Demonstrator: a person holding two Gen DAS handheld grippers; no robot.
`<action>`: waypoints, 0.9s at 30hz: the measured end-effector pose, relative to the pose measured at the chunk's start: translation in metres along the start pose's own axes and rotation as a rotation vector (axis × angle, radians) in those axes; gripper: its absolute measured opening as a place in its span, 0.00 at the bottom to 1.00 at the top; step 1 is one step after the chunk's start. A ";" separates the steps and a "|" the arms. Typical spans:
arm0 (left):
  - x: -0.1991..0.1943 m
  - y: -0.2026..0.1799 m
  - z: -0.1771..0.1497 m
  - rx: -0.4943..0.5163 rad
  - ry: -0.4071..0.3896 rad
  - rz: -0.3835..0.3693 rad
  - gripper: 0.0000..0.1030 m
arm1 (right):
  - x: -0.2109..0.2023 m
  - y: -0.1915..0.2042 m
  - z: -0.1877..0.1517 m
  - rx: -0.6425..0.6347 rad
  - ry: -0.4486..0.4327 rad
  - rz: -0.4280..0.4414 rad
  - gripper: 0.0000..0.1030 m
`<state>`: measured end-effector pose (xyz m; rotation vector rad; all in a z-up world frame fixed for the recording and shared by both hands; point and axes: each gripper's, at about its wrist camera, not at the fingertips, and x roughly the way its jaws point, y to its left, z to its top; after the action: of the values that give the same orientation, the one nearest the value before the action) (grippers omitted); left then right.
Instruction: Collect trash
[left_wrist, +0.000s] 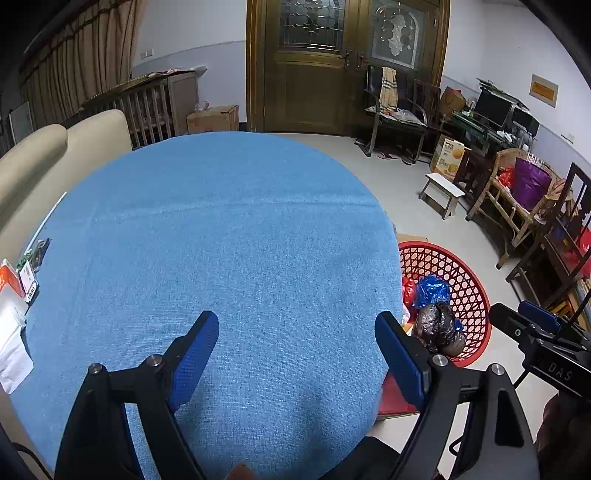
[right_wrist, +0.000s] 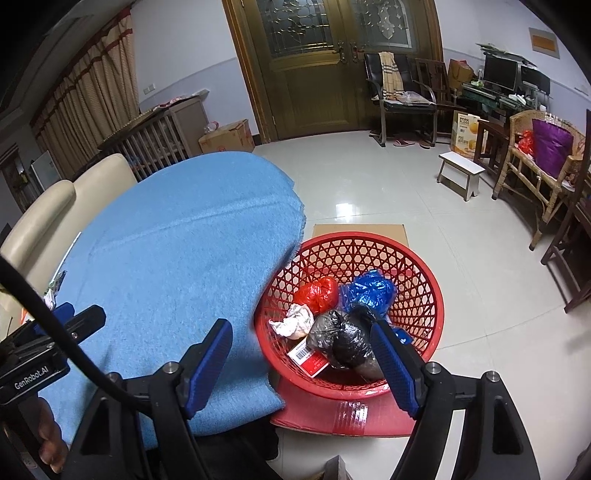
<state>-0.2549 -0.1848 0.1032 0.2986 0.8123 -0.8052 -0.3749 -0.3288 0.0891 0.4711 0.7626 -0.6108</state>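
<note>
We hold the left gripper (left_wrist: 297, 341) over the blue counter (left_wrist: 229, 229), fingers released and empty. Our right gripper (right_wrist: 301, 350) hangs above the red basket (right_wrist: 417, 269) on the floor, fingers spread, grasping nothing. The trash lies in the basket: black bag (right_wrist: 341, 341) just beside the right finger, blue bag (right_wrist: 369, 291), red bag (right_wrist: 317, 291), crumpled paper (right_wrist: 293, 321).

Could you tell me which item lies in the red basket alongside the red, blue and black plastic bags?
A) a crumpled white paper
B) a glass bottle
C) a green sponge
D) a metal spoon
A: in the right wrist view a crumpled white paper lies inside the red basket, next to the black bag and below the red bag.
</note>
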 end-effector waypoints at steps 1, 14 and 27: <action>-0.001 0.000 0.000 0.001 -0.002 -0.001 0.84 | 0.000 0.001 -0.001 -0.002 0.000 0.001 0.78; -0.005 -0.002 0.000 0.006 -0.007 -0.008 0.85 | -0.003 0.004 -0.002 -0.013 -0.005 0.005 0.78; -0.002 -0.011 -0.003 0.031 -0.005 -0.023 0.85 | -0.001 0.000 -0.003 -0.001 0.000 0.000 0.78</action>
<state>-0.2653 -0.1894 0.1032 0.3153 0.8006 -0.8409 -0.3768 -0.3268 0.0875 0.4699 0.7632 -0.6099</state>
